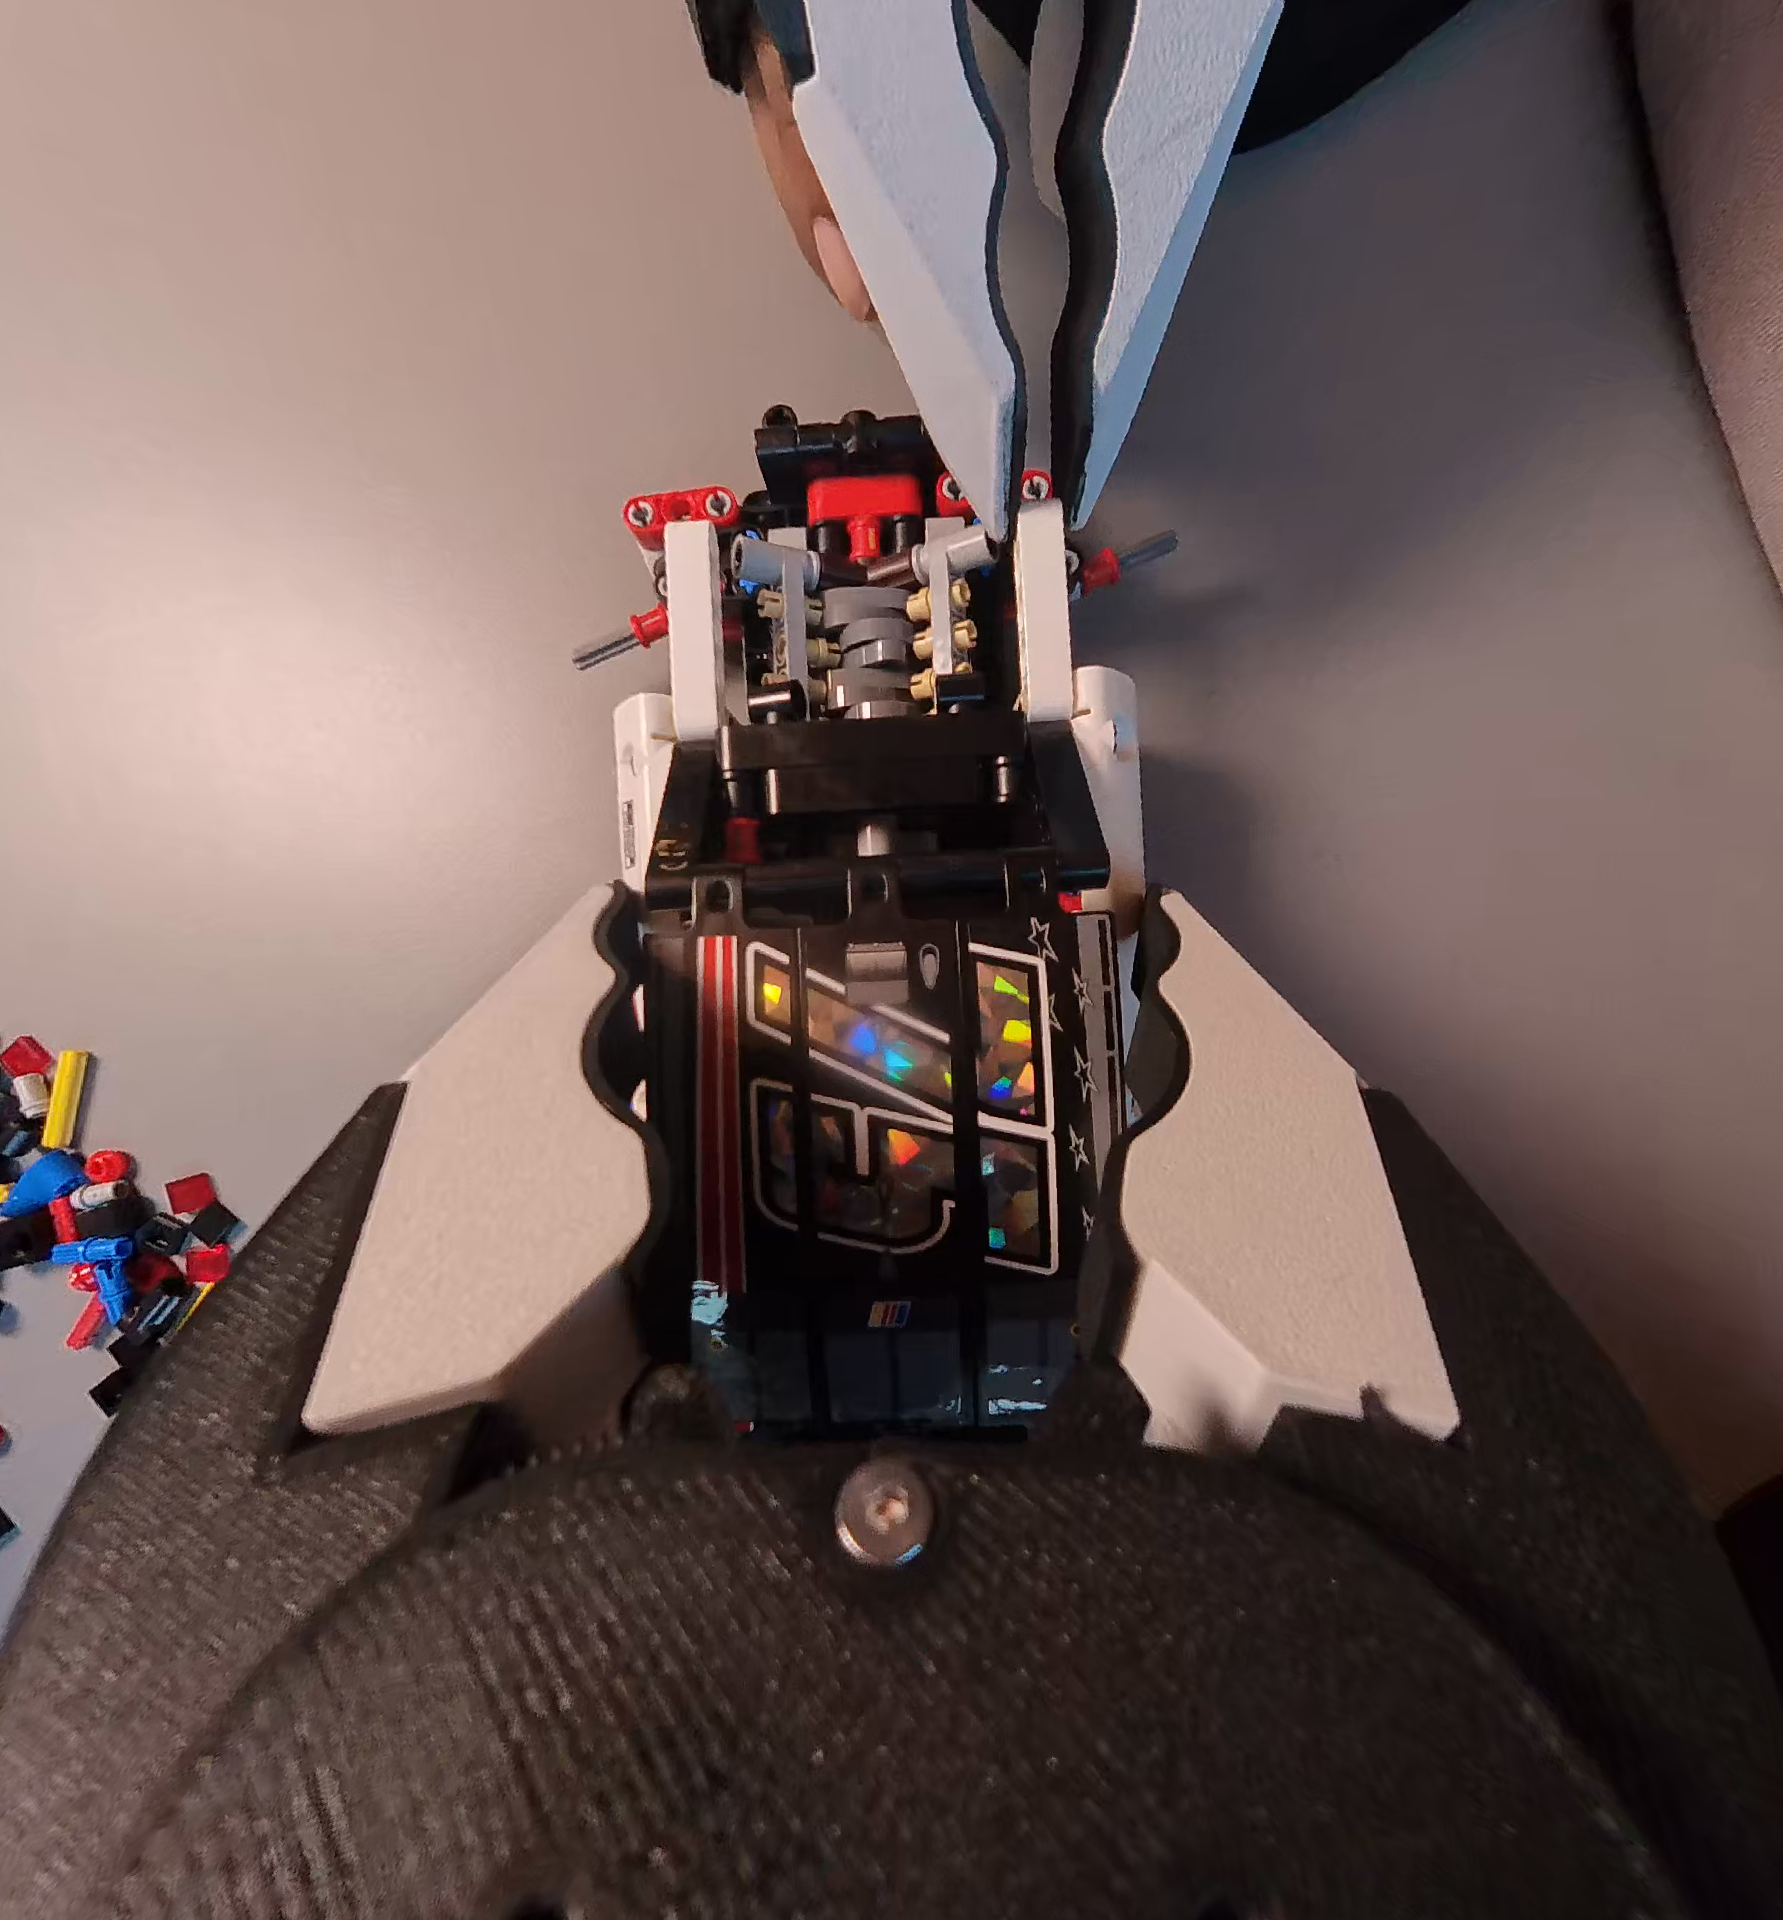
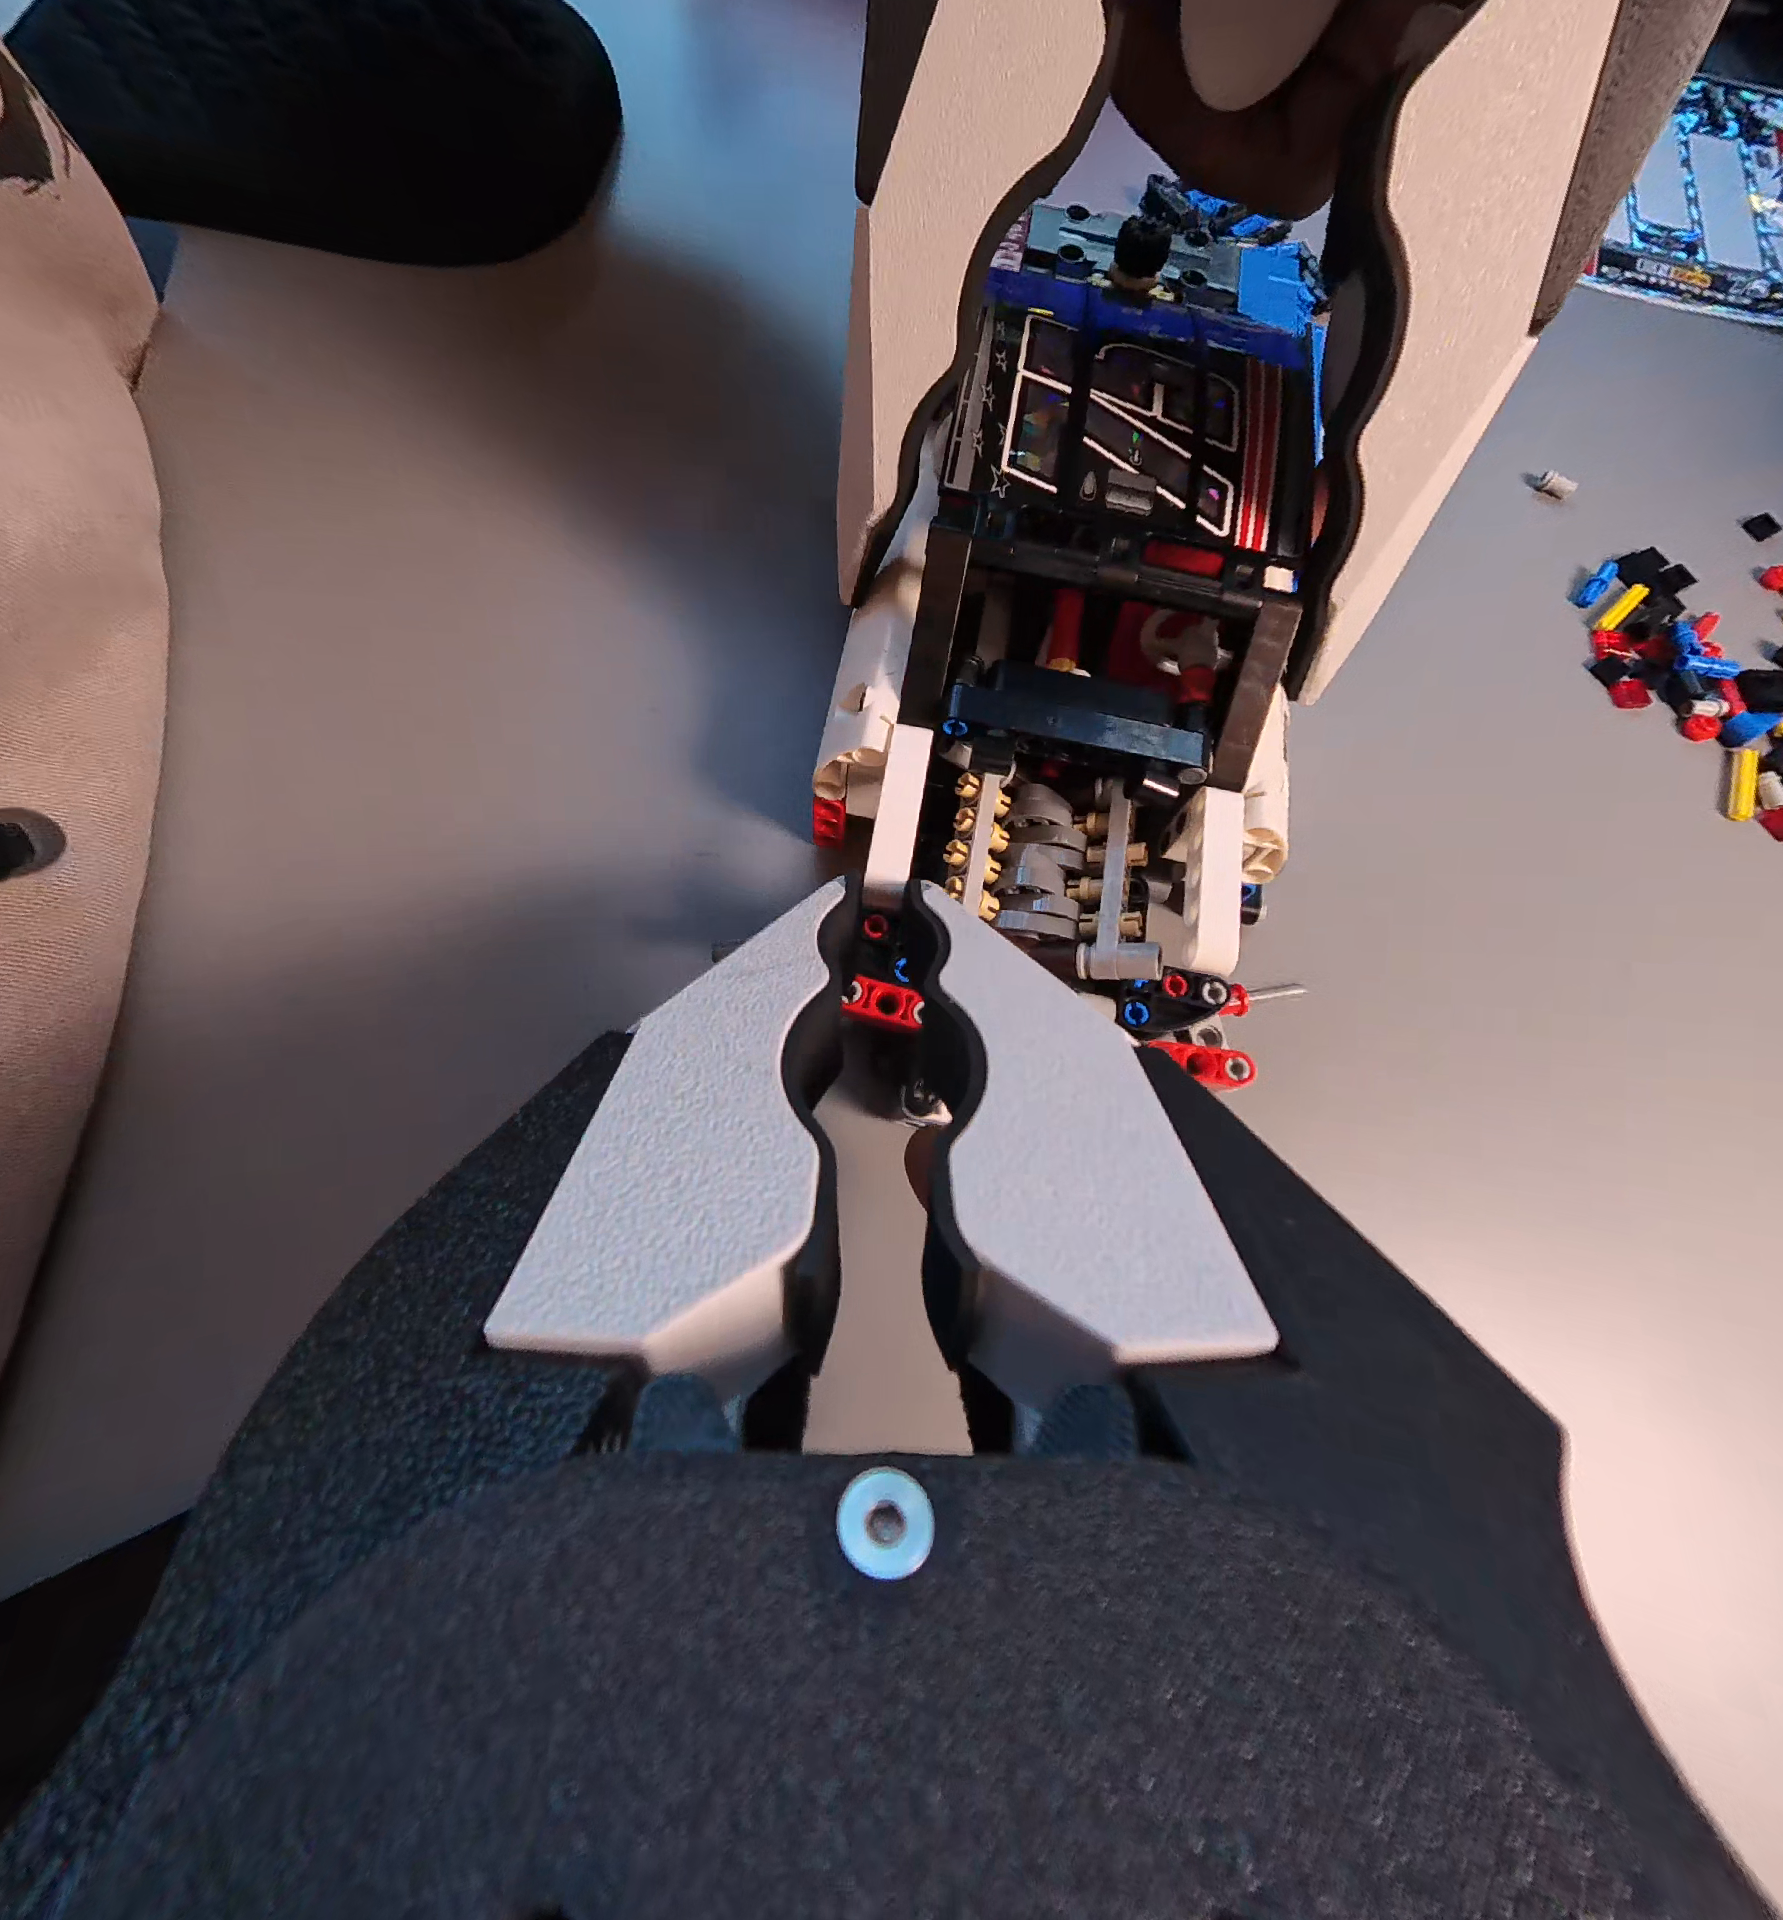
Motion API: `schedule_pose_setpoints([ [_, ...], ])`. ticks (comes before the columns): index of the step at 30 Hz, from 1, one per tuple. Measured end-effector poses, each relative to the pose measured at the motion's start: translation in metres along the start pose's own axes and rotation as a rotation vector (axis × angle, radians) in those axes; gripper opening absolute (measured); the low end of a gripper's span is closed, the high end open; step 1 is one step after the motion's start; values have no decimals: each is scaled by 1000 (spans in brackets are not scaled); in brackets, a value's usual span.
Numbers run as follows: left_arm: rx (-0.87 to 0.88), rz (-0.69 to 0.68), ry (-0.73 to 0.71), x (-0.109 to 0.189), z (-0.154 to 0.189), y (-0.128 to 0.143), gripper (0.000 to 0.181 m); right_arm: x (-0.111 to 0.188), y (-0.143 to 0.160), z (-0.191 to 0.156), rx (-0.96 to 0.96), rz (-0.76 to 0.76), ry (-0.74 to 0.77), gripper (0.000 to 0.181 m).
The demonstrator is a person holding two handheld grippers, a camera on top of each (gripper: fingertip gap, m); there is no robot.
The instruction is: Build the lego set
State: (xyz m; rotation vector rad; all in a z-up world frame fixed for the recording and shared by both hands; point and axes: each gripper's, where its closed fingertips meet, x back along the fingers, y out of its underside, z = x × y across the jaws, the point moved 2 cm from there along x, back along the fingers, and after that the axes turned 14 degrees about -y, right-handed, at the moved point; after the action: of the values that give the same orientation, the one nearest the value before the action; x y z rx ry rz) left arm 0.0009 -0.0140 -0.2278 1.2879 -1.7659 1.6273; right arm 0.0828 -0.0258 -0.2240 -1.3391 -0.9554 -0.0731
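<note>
A black and white lego car (image 1: 866,1091) with a shiny roof sticker stands on the grey table (image 1: 295,520). My left gripper (image 1: 882,904) is shut on the car's roof section, one finger on each side. The car's open front shows grey engine parts (image 1: 871,644) between two white beams. My right gripper (image 1: 1043,509) comes from the far side, its tips pinching the end of the right-hand white beam (image 1: 1041,613). In the right wrist view, my right gripper (image 2: 884,894) is closed on that beam (image 2: 897,810) at the car's (image 2: 1115,436) front. The left gripper (image 2: 1079,644) holds the roof behind.
A pile of loose red, blue, yellow and black pieces (image 1: 56,1216) lies left of the car, also shown in the right wrist view (image 2: 1739,707). A shiny sticker sheet (image 2: 1739,208) lies at the back right. A beige cushion (image 2: 25,623) borders the table. A thumb (image 1: 835,249) rests on the right gripper.
</note>
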Motion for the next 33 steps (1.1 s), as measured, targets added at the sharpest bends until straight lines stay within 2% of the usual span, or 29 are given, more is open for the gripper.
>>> schedule_pose_setpoints([
  [10, -10, -20, -9, -2, -1, -1, 95, 0, -3, 1, -13, 27, -24, 7],
  [12, -8, -19, -10, -2, -1, -1, 95, 13, -4, 13, -54, 91, -15, 12],
  [15, -6, -16, -10, -1, -1, -1, 94, 34, 7, 47, -130, 132, 103, 12],
  [19, -6, -16, -8, -2, -2, -1, 94, 23, 19, 56, -163, 98, 99, 11],
  [21, -3, -16, -9, -2, -2, -1, 94, 22, 14, 56, -162, 131, 82, 4],
  [27, -2, -12, -3, -2, -4, -1, 95, 21, 12, 59, -155, 88, 65, 4],
  [32, 8, 0, -8, -3, -5, -2, 95, 24, 14, 62, -157, 85, 79, 6],
  [33, 15, 4, -14, -3, -6, -2, 95, 29, 13, 65, -153, 93, 96, 11],
])
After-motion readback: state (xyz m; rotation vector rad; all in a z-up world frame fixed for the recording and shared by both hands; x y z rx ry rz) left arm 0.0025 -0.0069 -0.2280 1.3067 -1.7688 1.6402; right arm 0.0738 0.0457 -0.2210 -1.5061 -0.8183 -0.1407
